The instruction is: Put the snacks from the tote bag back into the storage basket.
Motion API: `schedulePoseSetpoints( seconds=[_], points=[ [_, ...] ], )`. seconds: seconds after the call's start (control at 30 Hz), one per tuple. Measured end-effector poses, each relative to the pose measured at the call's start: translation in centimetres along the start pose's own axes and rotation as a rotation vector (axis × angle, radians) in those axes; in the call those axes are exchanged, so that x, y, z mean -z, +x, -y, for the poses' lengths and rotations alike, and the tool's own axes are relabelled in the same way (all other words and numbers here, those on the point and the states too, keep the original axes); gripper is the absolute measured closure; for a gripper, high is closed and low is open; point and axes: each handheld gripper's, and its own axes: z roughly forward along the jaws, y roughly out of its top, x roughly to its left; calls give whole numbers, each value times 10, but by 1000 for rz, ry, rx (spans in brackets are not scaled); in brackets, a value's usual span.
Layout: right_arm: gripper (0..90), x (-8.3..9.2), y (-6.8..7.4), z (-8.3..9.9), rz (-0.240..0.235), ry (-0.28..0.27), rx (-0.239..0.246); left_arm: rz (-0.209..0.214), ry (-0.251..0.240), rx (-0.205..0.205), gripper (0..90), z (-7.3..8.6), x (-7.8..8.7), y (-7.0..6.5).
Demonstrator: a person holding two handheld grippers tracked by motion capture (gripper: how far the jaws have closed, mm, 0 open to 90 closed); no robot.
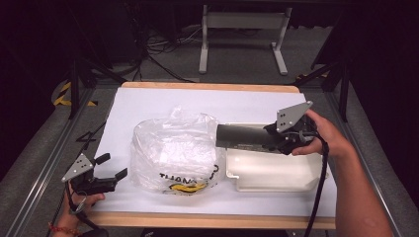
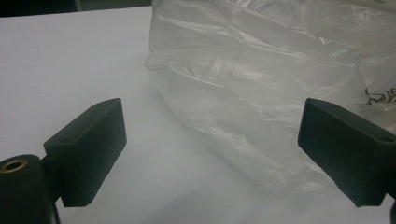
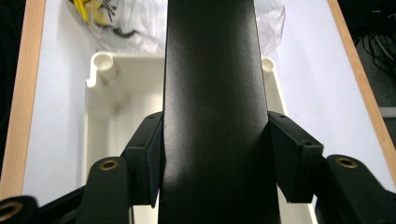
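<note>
A long flat black box (image 1: 242, 137) hangs level over the table, its far end at the side of a clear plastic bag (image 1: 173, 153) with yellow and black print. My right gripper (image 1: 272, 139) is shut on the box's near end. In the right gripper view both pads press the black box (image 3: 210, 93) from the sides, above a white tray (image 3: 100, 107), with the bag (image 3: 121, 18) beyond. My left gripper (image 1: 112, 166) rests open at the table's front left corner, nothing between its jaws. In the left gripper view the bag (image 2: 261, 84) lies just ahead of the left gripper (image 2: 217, 140).
The white plastic tray (image 1: 276, 177) sits on the white sheet (image 1: 148, 103) right of the bag, under the held box. The table has a wooden rim (image 1: 212, 219). Beyond the far edge stand a desk frame (image 1: 242, 34) and cables on the floor.
</note>
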Motion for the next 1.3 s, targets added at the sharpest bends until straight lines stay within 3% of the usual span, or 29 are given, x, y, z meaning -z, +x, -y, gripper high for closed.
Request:
schedulePoseSetpoints(
  seconds=[0.33, 0.63, 1.0, 1.3],
  points=[
    [430, 9, 0, 24, 1, 50, -30, -3, 2, -3, 88, 0, 0, 0],
    [429, 8, -2, 34, -10, 80, -45, -2, 1, -1, 88, 0, 0, 0],
    [429, -4, -6, 44, -44, 135, -56, -2, 3, -2, 88, 0, 0, -1],
    [429, -26, -11, 48, -85, 196, -48, -3, 5, -2, 88, 0, -1, 0]
  ],
)
